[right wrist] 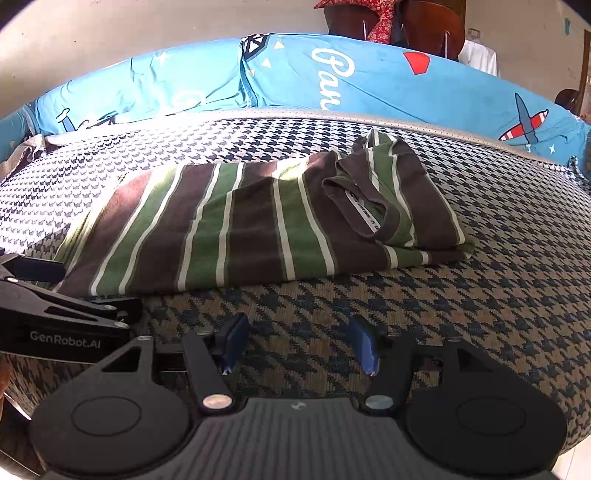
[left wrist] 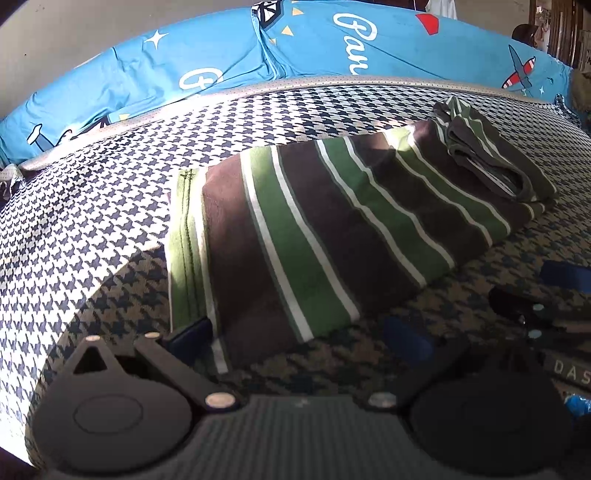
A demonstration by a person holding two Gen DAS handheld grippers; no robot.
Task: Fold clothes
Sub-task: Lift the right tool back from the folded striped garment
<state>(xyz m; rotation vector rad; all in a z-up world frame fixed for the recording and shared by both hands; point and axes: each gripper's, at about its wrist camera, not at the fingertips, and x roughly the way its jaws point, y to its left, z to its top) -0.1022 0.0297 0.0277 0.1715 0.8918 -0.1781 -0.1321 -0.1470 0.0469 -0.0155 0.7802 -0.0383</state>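
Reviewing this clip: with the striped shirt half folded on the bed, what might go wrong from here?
1. The left tongs straddle the striped shirt at its near hem corner; closing might catch only the top layer, so the fold could splay.
2. The collar end is bunched, so folding over it may leave a lump.
3. The right tongs hover open near the left tongs and could collide.

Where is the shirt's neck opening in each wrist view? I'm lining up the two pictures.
Left wrist view: the neck opening sits upper right, at the far end of the striped shirt.
Right wrist view: the neck opening sits right of centre, with its white label showing.
Shared landmark: the red patch on the blue bedding, behind the shirt in both.
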